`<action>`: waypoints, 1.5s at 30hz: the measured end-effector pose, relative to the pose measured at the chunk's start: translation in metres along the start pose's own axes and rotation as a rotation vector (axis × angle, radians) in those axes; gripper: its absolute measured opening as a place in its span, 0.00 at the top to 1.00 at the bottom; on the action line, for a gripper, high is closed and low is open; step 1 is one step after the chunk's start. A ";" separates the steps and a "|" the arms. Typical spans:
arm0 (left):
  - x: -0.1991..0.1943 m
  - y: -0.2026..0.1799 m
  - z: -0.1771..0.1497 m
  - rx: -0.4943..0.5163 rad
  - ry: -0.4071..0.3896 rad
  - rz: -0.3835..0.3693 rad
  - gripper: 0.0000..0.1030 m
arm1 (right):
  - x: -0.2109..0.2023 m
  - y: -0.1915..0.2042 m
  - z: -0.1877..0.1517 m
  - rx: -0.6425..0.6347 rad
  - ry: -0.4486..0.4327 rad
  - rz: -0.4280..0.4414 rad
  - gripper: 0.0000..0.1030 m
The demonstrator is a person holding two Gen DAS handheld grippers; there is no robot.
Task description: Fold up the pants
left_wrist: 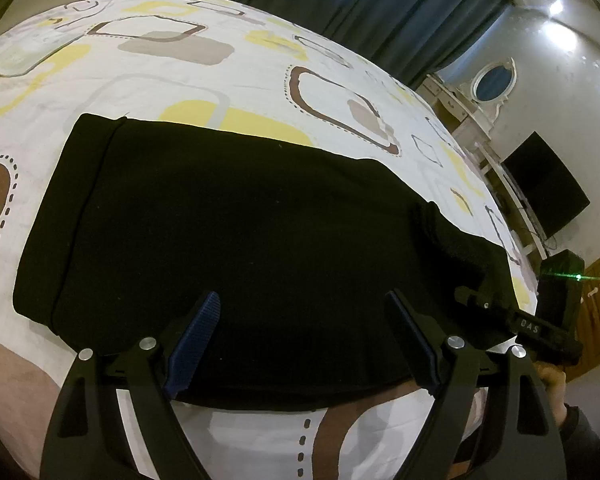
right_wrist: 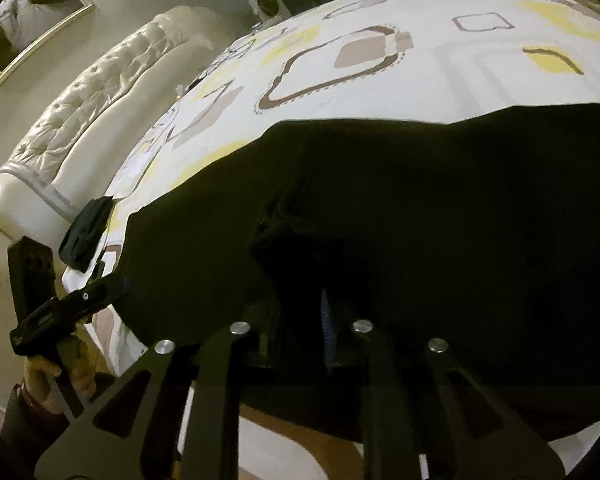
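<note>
Black pants (left_wrist: pixel 236 220) lying on the bedsheet (left_wrist: pixel 220 80) ahead of the spread left gripper (left_wrist: pixel 304 340); right gripper (right_wrist: pixel 300 312) pinching their raised edge, best lifted evenly.

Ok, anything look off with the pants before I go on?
Mostly tidy: the pants lie flat on the bed. One bunched ridge of fabric stands up toward the right gripper's side, so that part isn't smooth.
</note>
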State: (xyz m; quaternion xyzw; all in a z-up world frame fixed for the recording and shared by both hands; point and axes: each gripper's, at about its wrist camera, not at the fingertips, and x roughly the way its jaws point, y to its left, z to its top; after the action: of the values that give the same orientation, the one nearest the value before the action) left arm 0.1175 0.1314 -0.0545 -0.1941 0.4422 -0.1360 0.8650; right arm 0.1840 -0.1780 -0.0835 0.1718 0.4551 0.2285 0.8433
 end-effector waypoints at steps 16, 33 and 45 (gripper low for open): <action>-0.008 0.016 0.000 -0.025 -0.010 0.023 0.19 | -0.004 0.029 -0.022 -0.098 0.057 0.009 0.59; -0.038 0.052 -0.002 -0.157 -0.051 -0.011 0.19 | -0.029 0.031 -0.041 -0.072 0.096 0.068 0.48; -0.061 0.104 0.007 -0.180 -0.061 0.037 0.19 | -0.040 0.011 -0.042 -0.001 0.085 0.071 0.48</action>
State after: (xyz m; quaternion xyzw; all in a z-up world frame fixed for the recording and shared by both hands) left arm 0.0950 0.2501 -0.0545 -0.2666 0.4297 -0.0737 0.8595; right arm 0.1264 -0.1875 -0.0726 0.1776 0.4838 0.2658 0.8147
